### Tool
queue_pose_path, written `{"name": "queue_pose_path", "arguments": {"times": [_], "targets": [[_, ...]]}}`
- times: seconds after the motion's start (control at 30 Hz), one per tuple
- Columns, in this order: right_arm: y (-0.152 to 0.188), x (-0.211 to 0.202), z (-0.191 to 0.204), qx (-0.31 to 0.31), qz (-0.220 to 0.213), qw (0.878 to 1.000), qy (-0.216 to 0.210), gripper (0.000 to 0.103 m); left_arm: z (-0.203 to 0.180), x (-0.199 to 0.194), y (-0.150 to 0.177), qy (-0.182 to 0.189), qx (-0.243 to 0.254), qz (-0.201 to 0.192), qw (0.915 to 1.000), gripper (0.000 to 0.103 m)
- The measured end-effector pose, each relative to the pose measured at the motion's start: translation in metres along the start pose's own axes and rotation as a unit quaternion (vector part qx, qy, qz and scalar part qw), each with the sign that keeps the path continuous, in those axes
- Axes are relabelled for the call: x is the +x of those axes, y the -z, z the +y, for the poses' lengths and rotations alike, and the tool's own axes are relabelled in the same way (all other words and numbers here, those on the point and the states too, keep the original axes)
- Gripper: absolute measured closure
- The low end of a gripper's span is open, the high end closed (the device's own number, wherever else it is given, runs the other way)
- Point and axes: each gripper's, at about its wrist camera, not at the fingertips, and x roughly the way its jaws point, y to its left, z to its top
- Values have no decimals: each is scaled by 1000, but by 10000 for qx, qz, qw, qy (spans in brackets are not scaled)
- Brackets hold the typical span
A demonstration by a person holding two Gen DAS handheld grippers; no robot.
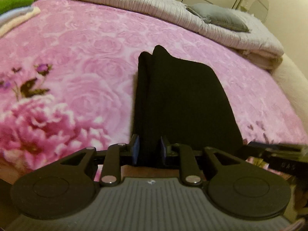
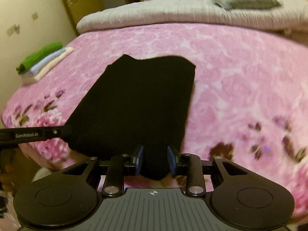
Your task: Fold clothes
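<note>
A black knitted garment (image 1: pixel 179 100) lies folded lengthwise on the pink floral blanket (image 1: pixel 86 57), its near end lifted toward me. My left gripper (image 1: pixel 149 150) is shut on the near left corner, and the cloth fills the gap between its blue pads. My right gripper (image 2: pixel 155 159) is shut on the near right corner of the same garment (image 2: pixel 138 100), with a tip of cloth hanging below the pads. Each tool shows in the other's view: the right gripper (image 1: pixel 279 148) at the right edge, the left gripper (image 2: pixel 28 134) at the left edge.
A stack of folded clothes, green on top (image 2: pixel 42 59), sits at the far left corner of the bed. A rolled quilt (image 1: pixel 154 5) with a grey pillow (image 1: pixel 217 17) lies along the far side. Wardrobe doors and a wall stand behind.
</note>
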Motion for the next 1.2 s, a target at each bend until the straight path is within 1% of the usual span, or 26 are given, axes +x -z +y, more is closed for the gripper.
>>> {"name": "queue_pose_path", "arguments": {"times": [0.07, 0.13, 0.23, 0.3, 0.5, 0.7, 1.0, 1.1, 1.2], "targets": [[-6, -5, 5, -147, 17, 9998, 90, 71, -4, -6, -3, -64, 147, 2, 9999, 85], [-10, -6, 7, -170, 66, 9998, 53, 71, -8, -10, -7, -115, 280, -14, 9995, 85], [-17, -2, 12, -276, 228, 9993, 95, 71, -12, -13, -10, -206, 392, 5, 9990, 85], [-18, -1, 17, -367, 270, 9989, 128, 71, -13, -13, -12, -206, 439, 11, 9988, 85], [-19, -2, 23, -358, 260, 9990, 15, 71, -14, -13, -12, -189, 488, 37, 9986, 85], [-22, -1, 22, -361, 270, 9990, 13, 71, -14, -10, -11, -179, 486, 72, 9986, 85], [-28, 9, 13, -345, 349, 9988, -73, 71, -18, 6, -32, -158, 761, 151, 9969, 85], [-35, 16, 9, -373, 420, 9984, -70, 71, -19, 11, -39, -151, 855, 177, 9961, 85], [-49, 24, 3, -317, 430, 9986, -65, 71, -20, 17, -47, -144, 949, 203, 9952, 85]]}}
